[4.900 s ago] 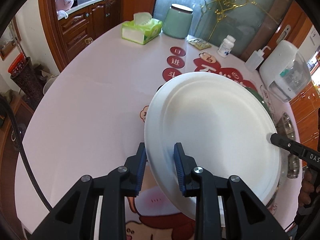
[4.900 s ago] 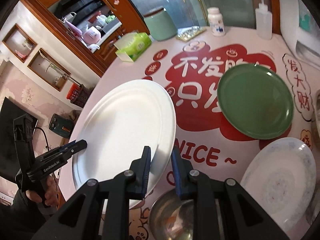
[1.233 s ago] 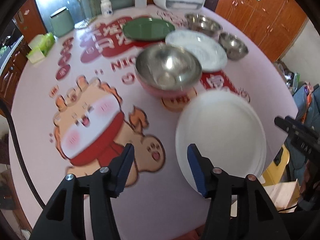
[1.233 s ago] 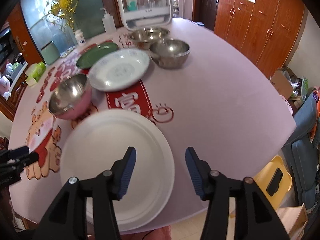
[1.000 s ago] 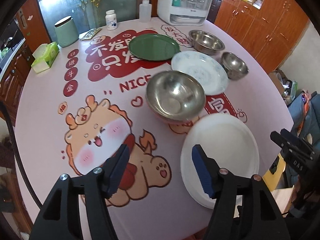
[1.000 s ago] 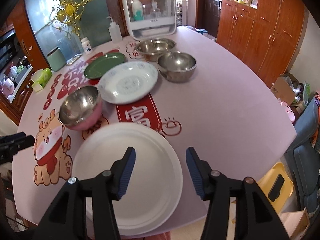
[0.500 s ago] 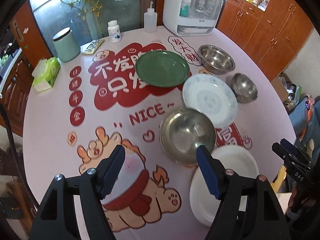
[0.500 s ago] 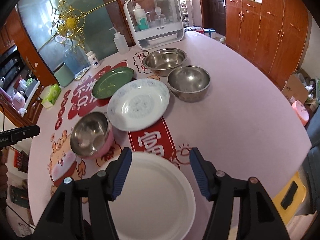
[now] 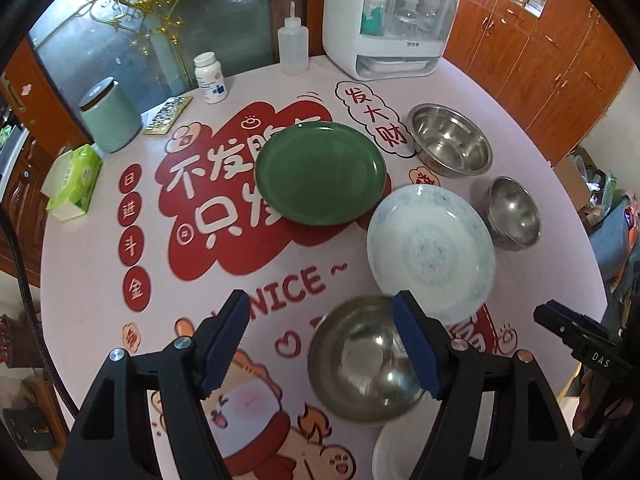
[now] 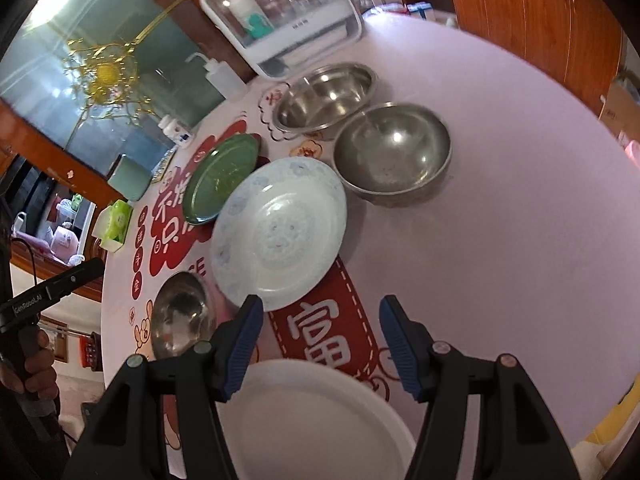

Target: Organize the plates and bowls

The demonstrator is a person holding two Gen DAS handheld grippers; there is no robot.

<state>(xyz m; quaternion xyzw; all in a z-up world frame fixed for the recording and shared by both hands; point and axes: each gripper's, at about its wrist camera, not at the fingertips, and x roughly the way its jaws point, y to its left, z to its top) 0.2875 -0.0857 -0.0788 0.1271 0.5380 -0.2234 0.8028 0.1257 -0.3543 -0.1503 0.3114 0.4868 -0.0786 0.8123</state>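
A plain white plate (image 10: 316, 420) lies flat at the table's near edge; its rim shows in the left wrist view (image 9: 386, 454). My right gripper (image 10: 322, 342) is open and empty above its far rim. Beyond it lie a white blue-patterned plate (image 10: 280, 232) (image 9: 430, 254), a green plate (image 9: 320, 172) (image 10: 220, 178), a pink-sided steel bowl (image 9: 364, 360) (image 10: 180, 316), a deep steel bowl (image 10: 392, 152) (image 9: 514, 212) and a wide steel bowl (image 9: 450, 146) (image 10: 326, 94). My left gripper (image 9: 320, 344) is open and empty, high above the pink-sided bowl.
The round table (image 10: 500, 240) has a pink printed cover. At its far side stand a white sterilizer box (image 9: 386, 20), a squeeze bottle (image 9: 293, 50), a pill bottle (image 9: 210, 78), a mint canister (image 9: 110, 118) and a tissue pack (image 9: 70, 182). Wooden cabinets (image 9: 560, 40) stand behind.
Both grippers let go of the white plate, which now lies at the near edge. Both opened, rose and pulled back; the right one now points toward the patterned plate.
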